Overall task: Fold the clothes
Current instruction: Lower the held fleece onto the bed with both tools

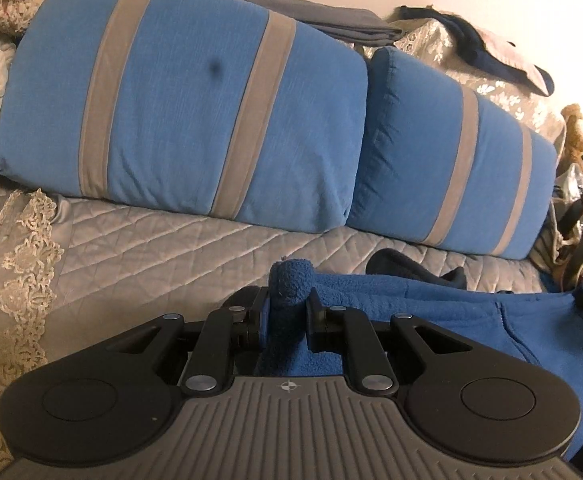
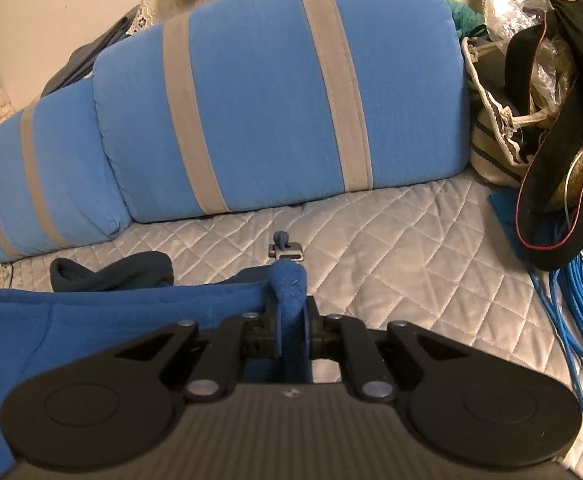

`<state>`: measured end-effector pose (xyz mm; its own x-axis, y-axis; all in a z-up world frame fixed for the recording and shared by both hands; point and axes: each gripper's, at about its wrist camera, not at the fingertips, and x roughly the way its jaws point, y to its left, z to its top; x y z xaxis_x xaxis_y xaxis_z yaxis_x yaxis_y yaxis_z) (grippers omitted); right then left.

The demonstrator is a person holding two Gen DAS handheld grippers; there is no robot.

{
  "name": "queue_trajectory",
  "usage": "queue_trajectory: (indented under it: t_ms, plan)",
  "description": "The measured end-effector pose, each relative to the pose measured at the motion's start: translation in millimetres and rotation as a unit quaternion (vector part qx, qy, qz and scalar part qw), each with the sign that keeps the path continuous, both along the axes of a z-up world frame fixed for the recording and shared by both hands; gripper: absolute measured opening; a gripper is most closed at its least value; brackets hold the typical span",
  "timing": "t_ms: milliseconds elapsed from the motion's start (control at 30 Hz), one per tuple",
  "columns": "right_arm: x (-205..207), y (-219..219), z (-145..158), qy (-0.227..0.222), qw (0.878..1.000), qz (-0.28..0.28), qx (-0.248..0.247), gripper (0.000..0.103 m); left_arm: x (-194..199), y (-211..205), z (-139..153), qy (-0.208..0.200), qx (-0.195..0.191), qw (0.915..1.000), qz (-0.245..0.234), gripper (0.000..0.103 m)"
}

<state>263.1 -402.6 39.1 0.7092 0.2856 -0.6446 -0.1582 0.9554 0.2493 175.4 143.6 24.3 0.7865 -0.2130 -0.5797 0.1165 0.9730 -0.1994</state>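
you're mid-fold: left tongs point(image 1: 287, 312) and right tongs point(image 2: 291, 316) each pinch the blue fleece garment point(image 1: 431, 304), stretched above the quilted bed point(image 2: 391, 248). next, lower it flat, edges level.

Left wrist view: low over the quilted seat point(image 1: 131, 248), facing the striped cushions point(image 1: 179, 112) obliquely downward. Right wrist view: equally close, angled alike from farther right. Shared: cushions, seat, blue fleece garment point(image 2: 91, 312).
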Motion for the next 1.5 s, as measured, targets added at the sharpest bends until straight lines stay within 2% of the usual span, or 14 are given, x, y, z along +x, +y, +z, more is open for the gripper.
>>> queue_trajectory:
  t_ms: [167, 500, 700, 1067, 1267, 1500]
  plan:
    - [1.4, 1.7, -1.4, -0.006, 1.0, 0.003, -0.002, 0.01, 4.1, -1.3, -1.6, 0.002, 0.005, 1.0, 0.003, 0.017]
    - [7.9, 13.6, -0.5, -0.033, 0.999, 0.006, -0.037, 0.01, 15.4, -4.0, 0.4, -0.005, 0.017, 0.9998, 0.008, 0.017]
    - [19.3, 21.6, -2.3, -0.045, 0.997, 0.005, -0.055, 0.01, 30.3, -5.6, -3.9, 0.0, 0.024, 0.9996, 0.014, 0.017]
    - [52.3, 47.2, -0.3, -0.093, 0.99, 0.007, -0.108, 0.01, 69.0, -6.0, -9.4, 0.001, 0.042, 0.9986, 0.033, 0.017]
    - [82.8, 60.3, -13.1, -0.084, 0.988, 0.007, -0.131, 0.01, 93.6, -13.7, -23.0, 0.016, 0.069, 0.9965, 0.043, 0.017]
    - [115.0, 69.6, -44.8, -0.045, 0.988, 0.005, -0.151, 0.01, 123.3, -21.1, -47.6, 0.048, 0.087, 0.9935, 0.055, 0.017]
